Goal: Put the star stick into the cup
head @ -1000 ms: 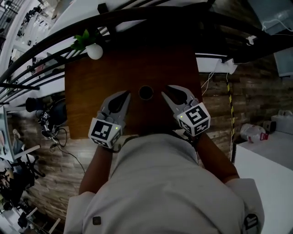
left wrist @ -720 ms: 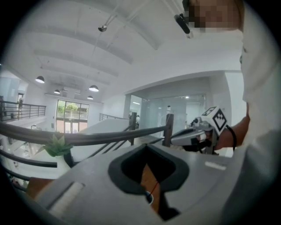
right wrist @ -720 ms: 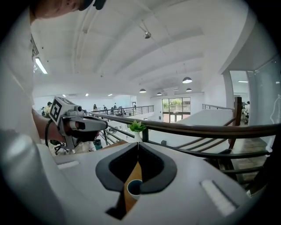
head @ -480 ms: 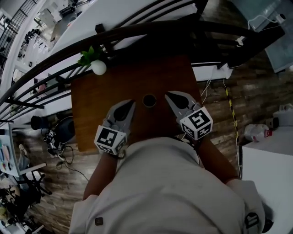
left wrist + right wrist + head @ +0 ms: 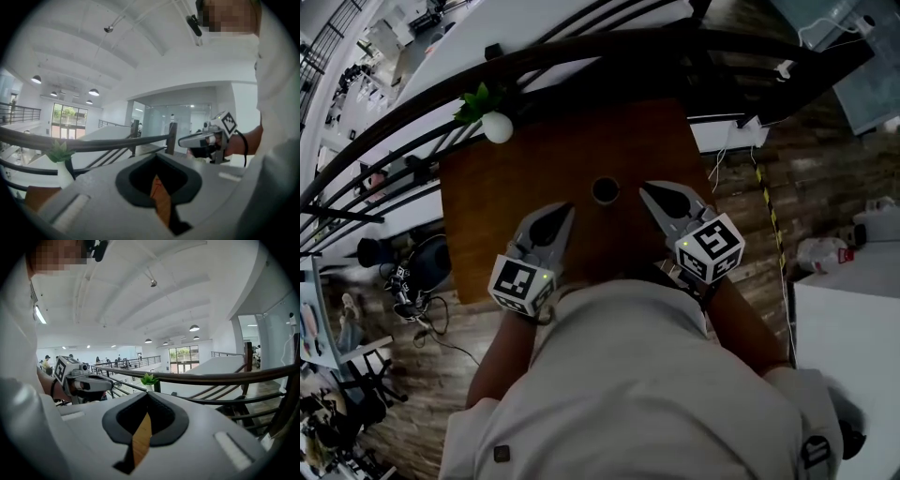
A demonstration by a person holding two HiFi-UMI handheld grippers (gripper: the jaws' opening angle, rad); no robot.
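Note:
A small dark cup (image 5: 605, 190) stands upright on the brown table (image 5: 506, 187), between my two grippers. The left gripper (image 5: 565, 208) hovers just left of the cup and nearer to me. It is shut with nothing in it, and its tips (image 5: 157, 155) meet in its own view. The right gripper (image 5: 645, 187) is just right of the cup, also shut and holding nothing, as its own view (image 5: 147, 394) shows. Each gripper appears in the other's view: the right gripper (image 5: 202, 138) and the left gripper (image 5: 86, 380). No star stick shows in any view.
A white vase with a green plant (image 5: 495, 126) stands at the table's far left corner, also seen as the vase (image 5: 63, 172) and the plant (image 5: 149, 379). A dark curved railing (image 5: 609, 52) runs behind the table. Cables lie on the floor (image 5: 412, 286) at the left.
The head camera's framing has shifted a little. Both grippers stay shut on either side of the cup in about the same places.

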